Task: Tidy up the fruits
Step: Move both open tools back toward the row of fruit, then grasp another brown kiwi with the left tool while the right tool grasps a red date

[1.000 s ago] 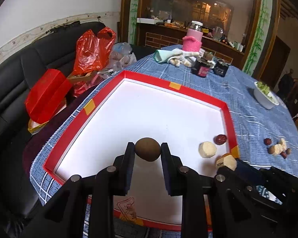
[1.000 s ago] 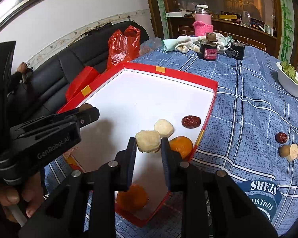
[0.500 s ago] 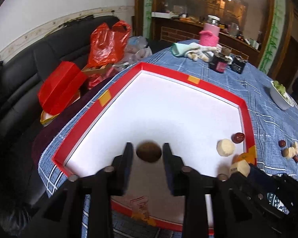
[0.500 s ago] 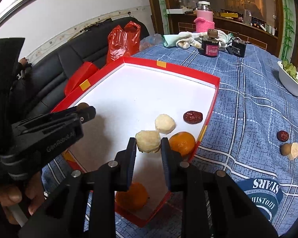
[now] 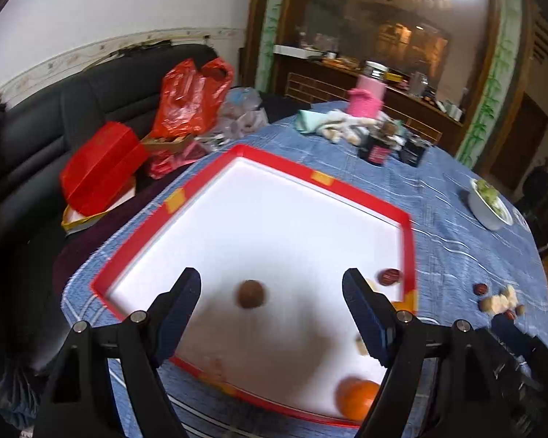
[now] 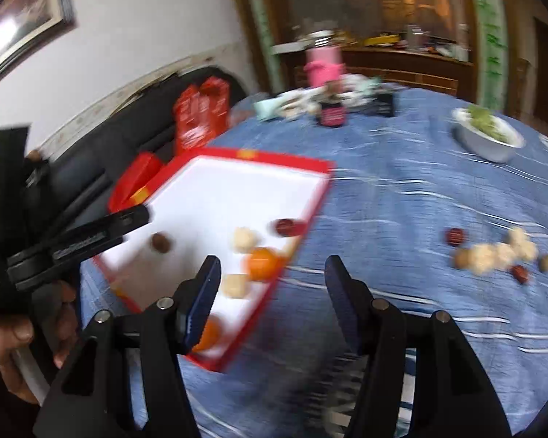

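A red-rimmed white tray lies on the blue cloth. My left gripper is open above it, with a small brown round fruit lying free on the tray between the fingers. My right gripper is open over the tray's right edge. In the right wrist view the tray holds the brown fruit, a pale peeled piece, another pale piece, a red date and two oranges. Loose dates and pale pieces lie on the cloth to the right.
A white bowl of greens stands at the far right. Jars, a pink cup and cloths sit at the table's far end. Red bags and a red box lie on the black sofa to the left.
Both grippers opened and let go: the brown fruit and the pale piece now lie on the tray. Both grippers rose, and the right one swung to the right.
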The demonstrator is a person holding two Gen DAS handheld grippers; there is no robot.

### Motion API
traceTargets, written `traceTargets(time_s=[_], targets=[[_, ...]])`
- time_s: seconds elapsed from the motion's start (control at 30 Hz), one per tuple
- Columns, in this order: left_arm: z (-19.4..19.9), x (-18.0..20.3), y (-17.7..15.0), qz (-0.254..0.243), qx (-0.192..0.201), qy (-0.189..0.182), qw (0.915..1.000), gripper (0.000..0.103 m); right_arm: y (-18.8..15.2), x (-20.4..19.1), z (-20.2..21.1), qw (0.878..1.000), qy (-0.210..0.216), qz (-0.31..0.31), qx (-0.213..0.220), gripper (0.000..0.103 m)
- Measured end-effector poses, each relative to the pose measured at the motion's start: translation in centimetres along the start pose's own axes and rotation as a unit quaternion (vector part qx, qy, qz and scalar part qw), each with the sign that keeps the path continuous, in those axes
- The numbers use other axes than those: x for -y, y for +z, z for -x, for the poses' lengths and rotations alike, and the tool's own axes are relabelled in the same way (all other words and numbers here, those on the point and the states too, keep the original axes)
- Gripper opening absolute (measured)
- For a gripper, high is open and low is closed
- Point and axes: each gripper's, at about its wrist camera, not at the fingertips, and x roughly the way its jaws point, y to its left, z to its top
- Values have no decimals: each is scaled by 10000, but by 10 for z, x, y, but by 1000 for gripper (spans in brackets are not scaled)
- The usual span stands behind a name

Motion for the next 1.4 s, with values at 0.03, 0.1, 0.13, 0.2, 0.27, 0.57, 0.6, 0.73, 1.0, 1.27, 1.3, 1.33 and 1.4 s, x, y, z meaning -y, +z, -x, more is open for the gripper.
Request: traceTargets(time_s=[0.03, 0.1, 0.13, 0.2, 0.27, 0.57, 0.6, 0.73, 1.0, 1.27, 1.3, 1.33, 1.4], targets=[[1, 8, -1, -69, 3, -84, 9999, 80, -1, 12, 5, 9999, -107, -81, 42, 61], [1, 19, -3, -160, -4, -188, 9997, 80, -4, 41, 15, 9986, -400, -321, 86, 61], [2, 29, -5, -255, -24, -272, 9993, 80, -6, 55, 19, 9977, -524, -428, 91, 61], [4, 44, -8, -417, -37, -416, 9983, 80, -11, 88, 27, 9941, -861, -661, 62, 61], [6, 60, -12, -590, -31, -539, 9968, 80, -15, 116, 34, 9896, -1172, -830, 22, 61], [14, 130, -29, -1528, -17, -986, 9833, 80, -14, 179, 23, 9781, -1726, -1104, -351, 45], [14, 137, -30, -1624, -28, -1007, 9816, 80, -13, 182, 19, 9782, -1714, -1101, -398, 44], [11, 152, -35, -1826, -52, -1065, 9774, 80, -9, 192, 2, 9764, -1787, -1030, -638, 33], [-9, 197, -40, -2113, -201, -1294, 9686, 79, -14, 201, -3, 9759, -1753, -1063, -749, 17], [-53, 254, -59, -2914, -780, -1457, 9422, 50, -16, 210, 8, 9813, -1313, -1324, -472, 17], [-57, 256, -61, -2951, -840, -1417, 9411, 49, -16, 210, 9, 9817, -1277, -1335, -453, 17], [-62, 258, -62, -2981, -893, -1386, 9402, 49, -16, 211, 10, 9823, -1233, -1343, -429, 17], [-66, 260, -63, -3005, -925, -1386, 9391, 49, -15, 211, 10, 9828, -1172, -1367, -402, 17]])
